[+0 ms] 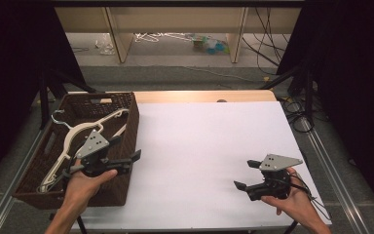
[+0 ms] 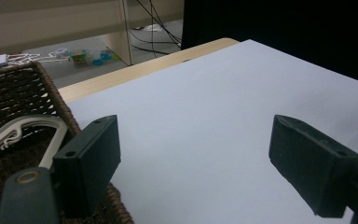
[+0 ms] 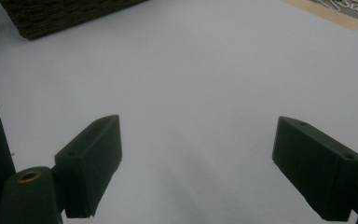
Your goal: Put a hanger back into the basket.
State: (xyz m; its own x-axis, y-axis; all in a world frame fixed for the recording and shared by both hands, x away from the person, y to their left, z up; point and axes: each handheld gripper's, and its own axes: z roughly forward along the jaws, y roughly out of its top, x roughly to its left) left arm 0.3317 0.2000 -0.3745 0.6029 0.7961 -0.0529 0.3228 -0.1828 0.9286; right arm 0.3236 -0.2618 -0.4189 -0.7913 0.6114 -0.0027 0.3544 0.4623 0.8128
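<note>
A dark brown wicker basket [image 1: 132, 122] stands at the table's left edge with white plastic hangers [image 1: 78, 130] lying in it. My left gripper [image 1: 126, 148] hovers over the basket's right wall, jaws wide open and empty, pointing right across the white table top [image 1: 209, 141]. In the left gripper view the left gripper [image 2: 196, 158] has the basket [image 2: 14, 88] and a hanger [image 2: 28, 123] at its left. My right gripper [image 1: 243, 174] sits near the front right of the table, open and empty, pointing left. The right gripper view has the right gripper [image 3: 198, 163] above bare white surface, with the basket [image 3: 51, 16] far off.
A wooden strip [image 1: 199, 96] runs along the table's far edge. Beyond it, wooden shelf legs [image 1: 237, 34], cables [image 1: 268, 44] and small coloured objects [image 1: 209, 45] lie on the floor. Black drapes flank both sides.
</note>
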